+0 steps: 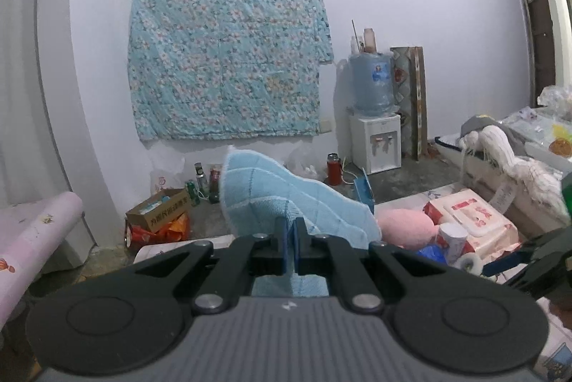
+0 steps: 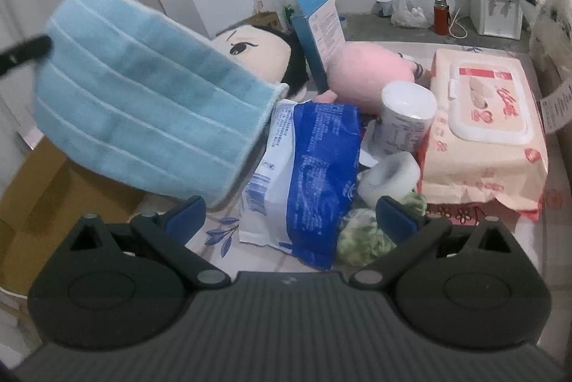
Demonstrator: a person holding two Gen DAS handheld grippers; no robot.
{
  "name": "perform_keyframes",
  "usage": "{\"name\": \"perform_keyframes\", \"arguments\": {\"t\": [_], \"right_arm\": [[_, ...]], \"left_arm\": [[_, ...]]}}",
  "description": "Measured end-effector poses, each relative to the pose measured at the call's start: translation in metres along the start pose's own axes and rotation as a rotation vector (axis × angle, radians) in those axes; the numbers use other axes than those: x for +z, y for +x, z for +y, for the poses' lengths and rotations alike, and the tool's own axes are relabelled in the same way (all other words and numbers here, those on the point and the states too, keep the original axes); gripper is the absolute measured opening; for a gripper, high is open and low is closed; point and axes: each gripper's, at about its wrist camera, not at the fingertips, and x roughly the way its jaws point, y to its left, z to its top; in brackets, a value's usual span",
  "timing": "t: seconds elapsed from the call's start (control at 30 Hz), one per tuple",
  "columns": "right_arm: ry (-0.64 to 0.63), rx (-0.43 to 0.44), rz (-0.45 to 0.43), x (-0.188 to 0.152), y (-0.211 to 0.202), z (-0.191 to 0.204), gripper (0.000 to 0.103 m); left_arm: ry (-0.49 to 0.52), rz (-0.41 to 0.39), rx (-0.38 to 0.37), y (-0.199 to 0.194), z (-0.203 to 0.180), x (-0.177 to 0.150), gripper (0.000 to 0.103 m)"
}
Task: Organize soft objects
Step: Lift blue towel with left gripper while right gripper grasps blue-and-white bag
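Towel (image 1: pixel 286 199), light blue, is clamped between the closed pads of the left tool (image 1: pixel 290 241), lifted at the scene's left. Right tool (image 2: pixel 289 216), tilted downward, gapes empty above the blue packet (image 2: pixel 314 178) on the worktop (image 2: pixel 221 239).

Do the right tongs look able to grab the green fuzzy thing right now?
Probably yes. The right tongs are open and empty, and the green fuzzy thing lies just in front of them, partly tucked under the blue bag. The towel, held up by the left tongs, hangs off to the side.
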Motion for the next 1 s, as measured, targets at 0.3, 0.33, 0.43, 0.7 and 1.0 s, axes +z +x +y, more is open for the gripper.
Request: {"name": "perform_keyframes", "arguments": {"t": [0.3,0.33,0.43,0.7,1.0], "right_arm": [[-0.013,-0.031,0.116,0.018,0.045,0.013,0.102],[0.009,-0.048,0.14,0.019,0.054,0.012,0.102],[0.059,-0.09,0.148,0.016,0.067,0.012,0.086],[0.1,-0.117,0.119,0.006,0.047,0.014,0.061],[0.167,-0.045,0.023,-0.003,-0.02,0.015,0.06]], "left_arm": [[-0.003,-0.01,-0.024,-0.013,0.019,0.007,0.004],[-0.001,-0.008,-0.026,-0.013,0.019,0.004,0.004],[0.006,-0.008,-0.033,-0.014,0.018,-0.001,0.004],[-0.004,-0.033,-0.083,-0.026,0.018,0.003,0.004],[-0.035,-0.081,-0.106,-0.054,0.024,0.021,0.004]]}}
